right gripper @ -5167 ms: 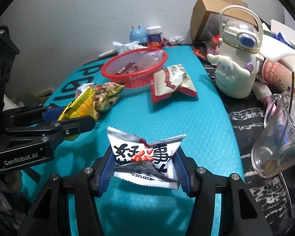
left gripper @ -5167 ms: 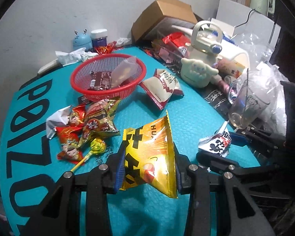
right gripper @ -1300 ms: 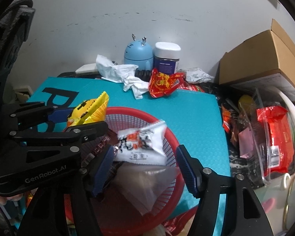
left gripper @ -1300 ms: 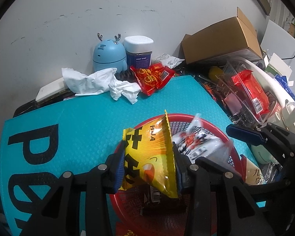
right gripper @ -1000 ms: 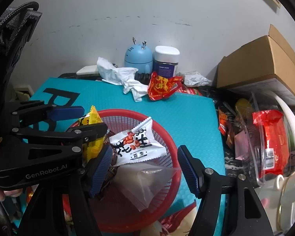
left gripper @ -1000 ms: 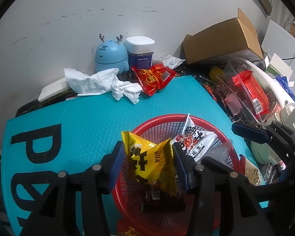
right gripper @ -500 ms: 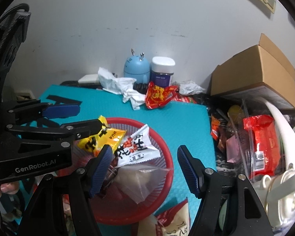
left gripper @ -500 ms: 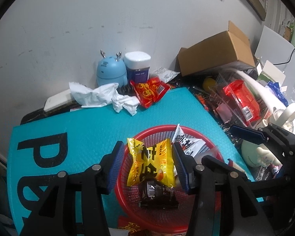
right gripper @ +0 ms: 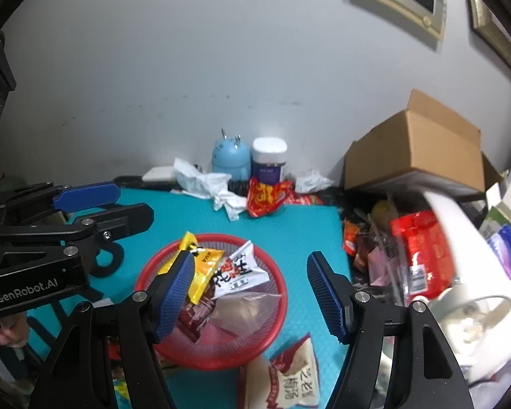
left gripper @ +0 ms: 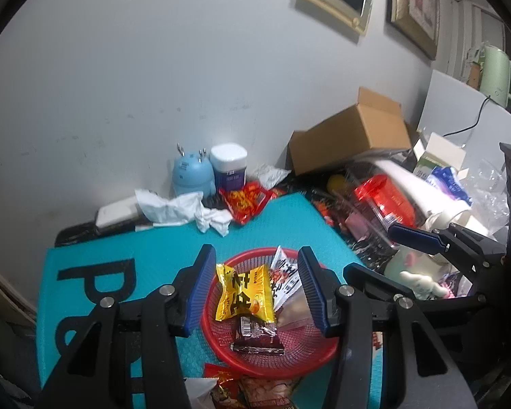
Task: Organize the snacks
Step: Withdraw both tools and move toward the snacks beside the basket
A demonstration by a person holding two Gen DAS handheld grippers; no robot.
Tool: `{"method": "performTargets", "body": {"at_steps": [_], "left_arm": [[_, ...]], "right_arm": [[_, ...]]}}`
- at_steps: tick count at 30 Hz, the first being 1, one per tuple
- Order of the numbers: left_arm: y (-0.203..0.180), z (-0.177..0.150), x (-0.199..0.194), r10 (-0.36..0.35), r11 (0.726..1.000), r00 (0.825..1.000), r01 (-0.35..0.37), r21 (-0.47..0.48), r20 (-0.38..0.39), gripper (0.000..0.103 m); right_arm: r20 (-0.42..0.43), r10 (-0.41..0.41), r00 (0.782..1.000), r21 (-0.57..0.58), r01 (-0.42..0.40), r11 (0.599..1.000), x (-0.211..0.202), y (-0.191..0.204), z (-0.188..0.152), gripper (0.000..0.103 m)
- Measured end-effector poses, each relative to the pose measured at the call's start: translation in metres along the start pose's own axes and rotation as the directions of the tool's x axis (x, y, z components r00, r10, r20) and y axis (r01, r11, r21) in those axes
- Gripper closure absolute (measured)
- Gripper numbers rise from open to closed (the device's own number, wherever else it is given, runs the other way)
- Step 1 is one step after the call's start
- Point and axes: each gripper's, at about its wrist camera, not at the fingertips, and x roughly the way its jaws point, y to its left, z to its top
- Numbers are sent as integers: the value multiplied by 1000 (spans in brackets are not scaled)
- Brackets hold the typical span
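Observation:
A red mesh basket (left gripper: 265, 367) (right gripper: 284, 303) stands on the teal mat (left gripper: 262, 231). In it lie a yellow snack packet (left gripper: 243, 294) (right gripper: 202, 269), a white peanut packet (left gripper: 285, 277) (right gripper: 240, 272), a dark brown packet (left gripper: 257, 339) and a clear bag (right gripper: 247, 310). My left gripper (left gripper: 257, 288) hangs above the basket, open and empty. My right gripper (right gripper: 250, 294) is open and empty too, above the basket's right half. Each gripper shows in the other's view: the right one (left gripper: 391, 259) and the left one (right gripper: 112, 209).
A white-and-red snack bag (right gripper: 286, 378) lies on the mat in front of the basket, with more packets (left gripper: 252, 392) nearby. At the back stand crumpled tissue (left gripper: 184, 209), a blue figurine (left gripper: 192, 175), a jar (left gripper: 229, 165) and a red packet (right gripper: 265, 196). A cardboard box (right gripper: 415, 146) and clutter fill the right.
The left gripper let go of the yellow packet, which now lies in the basket beside the white packet. Both grippers have risen and drawn back from the basket.

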Motion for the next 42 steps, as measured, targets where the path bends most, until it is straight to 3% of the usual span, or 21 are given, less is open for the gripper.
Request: {"method": "performTargets", "body": {"at_steps": [14,22,23,24,26,32,36,42], "left_arm": [[-23,1,-88,6,999,992,-10,33,125,54],[-34,-15,-136,8,999,986,-14,37,164,53],[-35,-17,-141,10,999,986,-16,36,169,44],[-35,-19,-146,13,999,984,-20,34,177,27],[-36,-26,-160,33,999,976,-40,29,217,17],[-40,-41,-187,50,997,970,-60,38,239,14],[-38,-52,-200,54,998,967,-63,27,251,3],[-34,-71,-213,59,998,969,-63,11,240,3]], "right_arm": [[138,-38,990,-15,40,999,-91,15,3,34],[205,-39,978,-21,44,999,-138,27,-9,28],[214,-40,976,-22,45,999,-145,30,-12,26],[220,-40,975,-22,46,999,-149,31,-13,25],[230,-39,972,-26,46,999,-158,35,-18,23],[259,-52,965,-9,56,998,-181,44,-33,14],[261,-43,964,-1,45,999,-193,50,-44,14],[250,-55,967,21,51,998,-201,56,-59,12]]}}
